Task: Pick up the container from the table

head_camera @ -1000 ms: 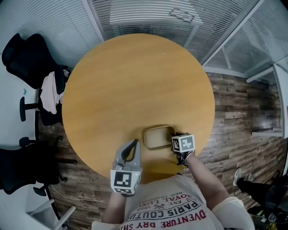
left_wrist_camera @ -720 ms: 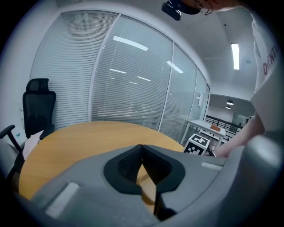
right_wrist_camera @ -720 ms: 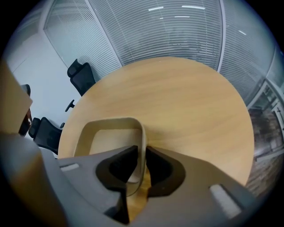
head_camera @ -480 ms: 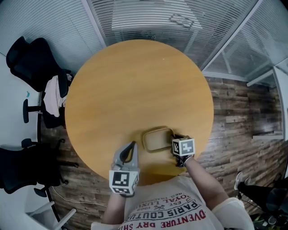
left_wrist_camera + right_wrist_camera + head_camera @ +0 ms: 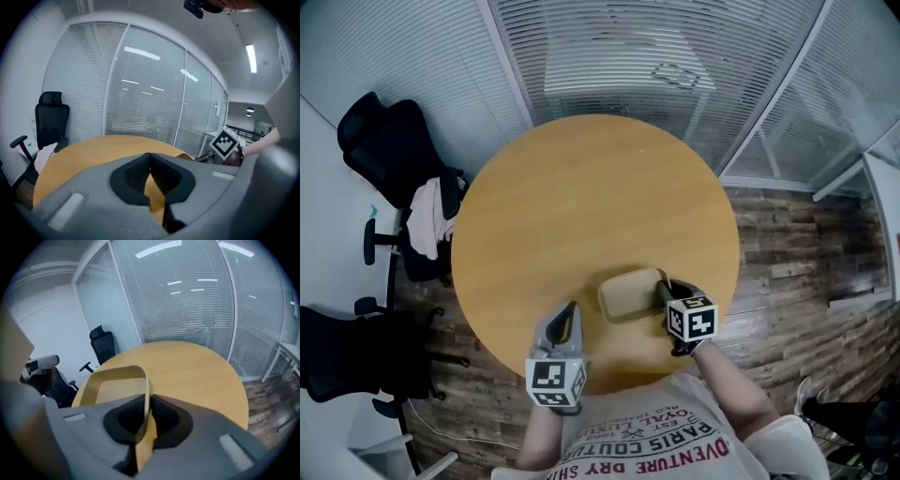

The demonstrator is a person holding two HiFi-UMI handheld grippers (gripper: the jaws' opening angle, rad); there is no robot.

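A shallow tan container is at the near right of the round wooden table. My right gripper is shut on its right rim. In the right gripper view the thin rim runs between the closed jaws of that gripper, and the container appears held a little above the tabletop. My left gripper hovers left of the container with its jaws shut on nothing; its tips meet in the left gripper view.
Black office chairs stand left of the table, one draped with pale clothing. Glass walls with blinds close off the far side. Wooden floor lies to the right. The person's shirt is at the bottom edge.
The head view has risen, so the table looks smaller. My right gripper stays shut on the container's rim and has shifted slightly with it. The left gripper stays shut nearby.
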